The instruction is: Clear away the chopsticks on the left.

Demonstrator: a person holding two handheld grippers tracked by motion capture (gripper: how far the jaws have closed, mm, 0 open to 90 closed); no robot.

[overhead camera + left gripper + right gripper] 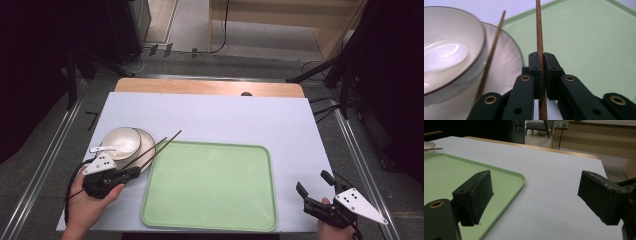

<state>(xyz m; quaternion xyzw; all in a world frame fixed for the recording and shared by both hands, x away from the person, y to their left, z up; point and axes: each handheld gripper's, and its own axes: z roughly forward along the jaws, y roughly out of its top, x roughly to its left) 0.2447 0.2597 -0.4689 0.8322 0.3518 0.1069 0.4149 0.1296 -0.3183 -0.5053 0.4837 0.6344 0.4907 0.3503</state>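
My left gripper (134,171) is at the table's front left, shut on a brown chopstick (539,37) that points up and away over the corner of a green tray (210,185). In the high view this held chopstick (165,145) slants toward the back right. A second chopstick (494,47) rests across the rim of a cream plate (504,67), beside the cream bowl (449,50) standing on the plate. A white spoon (102,148) lies in the bowl (121,141). My right gripper (314,182) is open at the front right, nothing between its jaws.
The tray (449,172) lies on a white table sheet (225,117), close to its front edge. A wooden strip (210,87) runs along the back. Metal rails flank the table, and stands and cables are on the floor behind.
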